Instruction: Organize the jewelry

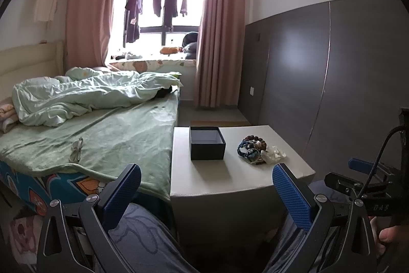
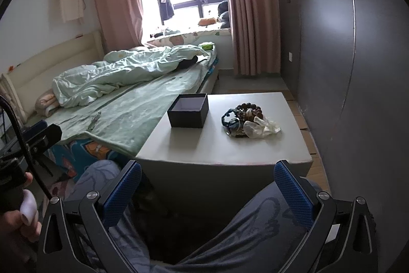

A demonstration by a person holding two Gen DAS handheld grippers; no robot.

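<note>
Progress: nothing is judged to have been sorted yet; the open black box (image 1: 207, 143) is seen empty, its pale floor bare, on the white side table (image 1: 204, 181); the jewelry is left in one heap of beaded bracelets (image 1: 251, 149) to the box's right, apart from it, with a crumpled clear plastic bag (image 1: 273, 154) touching the heap's right side.

Grippers: the left gripper (image 1: 205, 192) is held spread wide, nothing between its blue pads, short of the table's near edge; the right gripper (image 2: 207, 187) is likewise spread and empty, also short of the near edge; both are held above the person's lap.

Remaining: every bracelet is judged still to be moved into the box.

Edges and room: the bed (image 1: 102, 134) abuts the table's left side; the grey wall panel (image 1: 332, 73) stands near on the right; bare tabletop is available in front of box and heap; the heap lies nearer the right edge; eyeglasses (image 1: 76, 149) lie on the bed, well apart.
</note>
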